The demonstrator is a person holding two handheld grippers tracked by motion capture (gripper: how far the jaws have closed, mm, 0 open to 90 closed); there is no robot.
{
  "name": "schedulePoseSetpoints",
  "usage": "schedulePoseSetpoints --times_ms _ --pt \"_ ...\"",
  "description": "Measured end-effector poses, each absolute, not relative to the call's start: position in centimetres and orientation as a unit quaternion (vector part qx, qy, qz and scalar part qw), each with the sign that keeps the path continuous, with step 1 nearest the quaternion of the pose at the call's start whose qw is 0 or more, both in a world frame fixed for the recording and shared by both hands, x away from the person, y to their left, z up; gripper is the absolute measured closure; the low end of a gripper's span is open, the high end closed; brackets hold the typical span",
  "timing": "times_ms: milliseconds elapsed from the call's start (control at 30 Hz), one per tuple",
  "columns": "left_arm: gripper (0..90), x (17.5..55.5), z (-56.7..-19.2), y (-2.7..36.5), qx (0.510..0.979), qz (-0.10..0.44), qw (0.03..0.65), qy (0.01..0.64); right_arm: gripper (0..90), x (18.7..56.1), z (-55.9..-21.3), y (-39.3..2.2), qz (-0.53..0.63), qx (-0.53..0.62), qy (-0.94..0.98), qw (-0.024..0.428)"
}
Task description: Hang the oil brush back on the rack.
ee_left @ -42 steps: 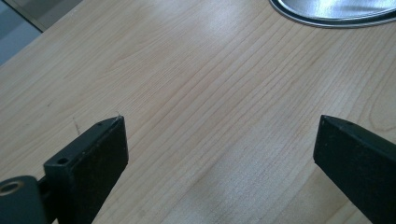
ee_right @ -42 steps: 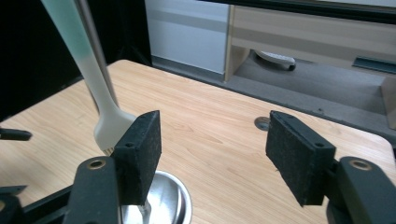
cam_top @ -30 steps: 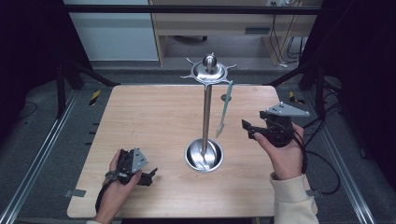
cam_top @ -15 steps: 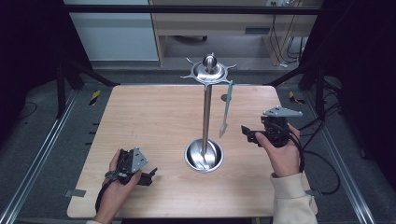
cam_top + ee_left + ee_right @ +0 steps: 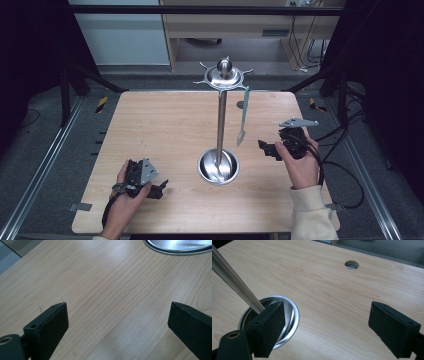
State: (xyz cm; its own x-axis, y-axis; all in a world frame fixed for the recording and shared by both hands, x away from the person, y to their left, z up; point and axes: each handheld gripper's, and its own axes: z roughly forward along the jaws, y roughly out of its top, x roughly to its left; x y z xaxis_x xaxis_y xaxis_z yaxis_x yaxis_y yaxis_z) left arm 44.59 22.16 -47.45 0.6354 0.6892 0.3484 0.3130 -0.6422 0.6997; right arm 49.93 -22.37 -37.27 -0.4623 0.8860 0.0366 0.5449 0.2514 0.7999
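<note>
High view took in one wooden surface [image 5: 165, 125] with one metal stand [image 5: 220, 117] near its middle: a single upright pole rising from one round, shiny base dish [image 5: 218, 166] to one ring of hooks topped by a ball knob [image 5: 224, 65]. One pale green utensil [image 5: 243, 116], which looked like a small spatula, hung from a hook on the right of the ring, its tip dangling free above the wood and to the right of the pole. Two tongs were at work, one in each of the person's hands. The left tongs [image 5: 161, 188] lay low near the front left of the surface, well apart from the stand; in the left gripper view their two black jaws stood wide apart over bare wood, with the rim of the dish at the top edge of that view. The right tongs [image 5: 263, 148] were held just right of the hanging utensil, pointing toward it but not touching it. Their jaws had just been opening, and in the right gripper view they stood wide apart with nothing between them, only wood grain, part of the dish and the slanting pole behind the left jaw. One round cable hole [image 5: 351, 264] showed in the surface farther off in that same view.
</note>
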Motion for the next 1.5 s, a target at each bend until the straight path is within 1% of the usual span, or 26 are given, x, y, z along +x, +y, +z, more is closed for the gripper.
schedulePoseSetpoints --times_ms 533,700,800,833,967,1133,1500 --pt "2.7 44.6 -47.4 22.2 0.852 0.309 0.303 0.294 15.9 50.6 -39.4 -22.5 0.372 0.478 0.769 0.205" --pt "2.7 44.6 -47.4 22.2 0.852 0.309 0.304 0.294 15.1 50.7 -39.9 -22.6 0.368 0.477 0.769 0.212" --pt "2.7 44.6 -47.4 22.2 0.851 0.309 0.306 0.293 14.9 50.7 -40.2 -22.6 0.360 0.476 0.771 0.222" --pt "2.8 44.6 -47.5 22.1 0.852 0.308 0.306 0.293 13.4 50.8 -40.6 -22.6 0.353 0.474 0.772 0.234" --pt "2.9 44.6 -47.5 22.0 0.856 0.303 0.303 0.289 12.3 50.9 -41.1 -22.5 0.348 0.471 0.774 0.240" --pt "2.9 44.5 -47.3 22.0 0.852 0.307 0.313 0.285 12.3 51.1 -41.6 -22.4 0.347 0.470 0.776 0.237" --pt "2.7 44.5 -47.4 22.0 0.856 0.306 0.305 0.285 12.9 51.4 -43.1 -22.1 0.341 0.471 0.781 0.228"
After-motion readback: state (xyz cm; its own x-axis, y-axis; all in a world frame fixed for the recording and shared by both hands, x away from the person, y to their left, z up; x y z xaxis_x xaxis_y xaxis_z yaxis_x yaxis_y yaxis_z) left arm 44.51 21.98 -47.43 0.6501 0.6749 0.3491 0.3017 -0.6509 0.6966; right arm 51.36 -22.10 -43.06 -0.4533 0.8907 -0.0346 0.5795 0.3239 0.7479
